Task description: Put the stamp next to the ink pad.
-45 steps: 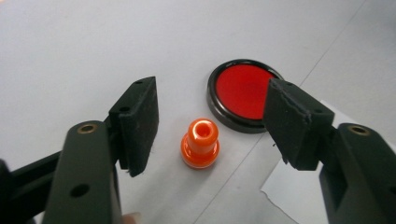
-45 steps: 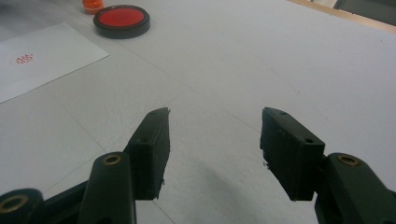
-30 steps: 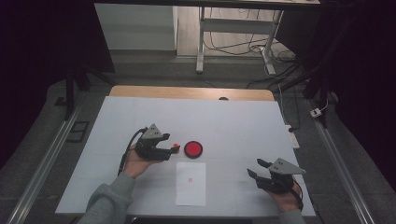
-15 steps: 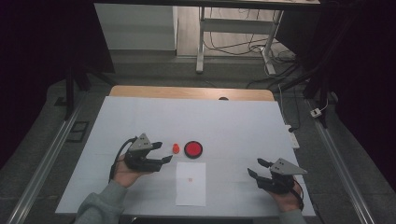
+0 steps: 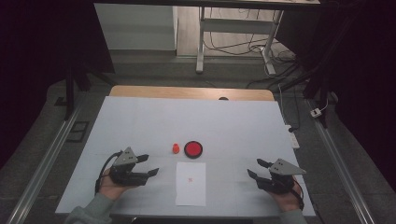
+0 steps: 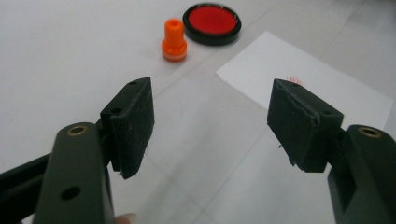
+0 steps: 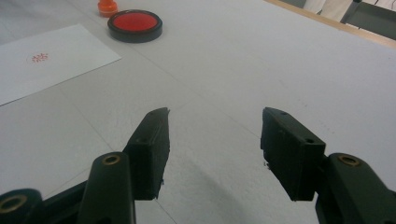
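Observation:
A small orange stamp stands upright on the white table, just left of a round red ink pad in a black case. In front of them lies a white sheet of paper with a red stamp mark on it. My left gripper rests open near the table's front left, with nothing between its jaws. At the front right my right gripper is open and empty too.
The white table top has a wooden strip along its far edge. Metal rails run along both sides of the table. A desk frame and cables stand on the floor beyond.
My left gripper let go of the orange stamp, left it standing by the ink pad, and drew back toward the front left. The right gripper stayed still.

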A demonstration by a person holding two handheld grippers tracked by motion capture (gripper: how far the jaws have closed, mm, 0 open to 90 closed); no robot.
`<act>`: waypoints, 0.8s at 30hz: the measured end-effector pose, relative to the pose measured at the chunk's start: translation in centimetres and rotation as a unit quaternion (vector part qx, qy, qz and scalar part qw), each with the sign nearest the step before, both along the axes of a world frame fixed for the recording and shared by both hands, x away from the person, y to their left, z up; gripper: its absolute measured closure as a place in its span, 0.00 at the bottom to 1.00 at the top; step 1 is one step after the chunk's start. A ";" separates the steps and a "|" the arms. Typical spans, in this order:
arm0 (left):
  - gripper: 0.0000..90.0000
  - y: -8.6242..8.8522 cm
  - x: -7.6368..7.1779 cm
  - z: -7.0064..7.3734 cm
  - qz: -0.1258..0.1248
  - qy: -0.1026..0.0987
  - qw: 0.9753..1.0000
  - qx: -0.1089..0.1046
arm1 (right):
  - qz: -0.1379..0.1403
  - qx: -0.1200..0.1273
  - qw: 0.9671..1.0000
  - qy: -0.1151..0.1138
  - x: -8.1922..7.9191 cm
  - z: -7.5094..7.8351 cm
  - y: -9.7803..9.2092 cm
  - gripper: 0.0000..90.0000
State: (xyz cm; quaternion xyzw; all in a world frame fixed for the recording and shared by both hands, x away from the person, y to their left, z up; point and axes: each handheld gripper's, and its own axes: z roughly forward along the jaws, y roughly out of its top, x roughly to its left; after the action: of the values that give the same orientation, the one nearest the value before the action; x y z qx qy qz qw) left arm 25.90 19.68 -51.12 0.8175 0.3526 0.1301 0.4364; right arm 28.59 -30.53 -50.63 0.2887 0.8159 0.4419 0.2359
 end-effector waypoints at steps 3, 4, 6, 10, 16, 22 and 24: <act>0.35 0.6 -0.3 -0.3 0.004 0.002 1.000 -0.001 | 0.003 -0.005 1.000 0.000 0.0 -0.1 0.1 0.46; 0.35 0.8 -0.4 -0.4 0.006 0.002 1.000 -0.001 | 0.005 -0.007 1.000 0.001 0.0 -0.2 0.1 0.46; 0.35 1.0 -0.5 -0.4 0.007 0.003 1.000 -0.002 | 0.009 -0.012 1.000 0.002 0.1 -0.2 0.2 0.46; 0.35 1.2 -0.6 -0.3 0.010 0.001 1.000 -0.003 | 0.011 -0.016 1.000 0.002 0.1 -0.3 0.3 0.46; 0.35 1.4 -0.7 -0.2 0.013 -0.002 1.000 -0.003 | 0.010 -0.018 1.000 0.001 0.1 -0.3 0.2 0.46; 0.35 1.4 -0.6 -0.3 0.011 -0.001 1.000 -0.002 | 0.011 -0.017 1.000 0.002 0.1 -0.3 0.3 0.46; 0.35 1.4 -0.6 -0.3 0.011 -0.001 1.000 -0.002 | 0.011 -0.016 1.000 0.001 0.1 -0.3 0.3 0.46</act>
State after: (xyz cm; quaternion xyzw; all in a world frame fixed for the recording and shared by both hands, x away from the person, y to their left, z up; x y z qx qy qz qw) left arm 25.31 21.11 -51.39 0.8126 0.3613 0.1348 0.4369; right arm 28.69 -30.25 -50.95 0.2765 0.8265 0.4305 0.2347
